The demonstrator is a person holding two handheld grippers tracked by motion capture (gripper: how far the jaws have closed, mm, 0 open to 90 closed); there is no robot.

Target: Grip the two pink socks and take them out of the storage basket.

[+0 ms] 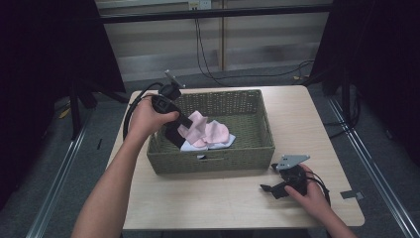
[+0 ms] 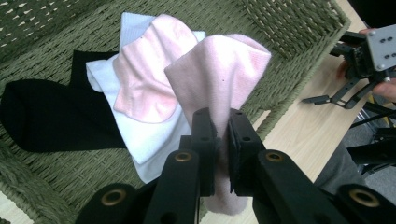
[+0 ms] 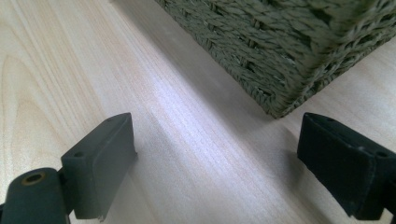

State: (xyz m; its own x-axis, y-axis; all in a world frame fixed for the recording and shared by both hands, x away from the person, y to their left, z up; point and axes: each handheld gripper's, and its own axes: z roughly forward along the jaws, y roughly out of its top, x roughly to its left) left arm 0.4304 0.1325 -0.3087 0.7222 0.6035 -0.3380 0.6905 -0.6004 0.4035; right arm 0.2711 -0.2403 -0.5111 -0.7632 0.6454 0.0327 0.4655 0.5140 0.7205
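— What is the left hand-held gripper point(image 2: 220, 135) holding?

— A pale pink sock point(image 2: 219, 74), soft and fuzzy. The jaws are pinched together on its lower part, and the rest rises beyond the tips as a loose, rounded fold.

— Is it lying flat?

— No, it stands up out of the grip, lifted above the other laundry, with its bottom end hanging down under the jaws, toward the camera.
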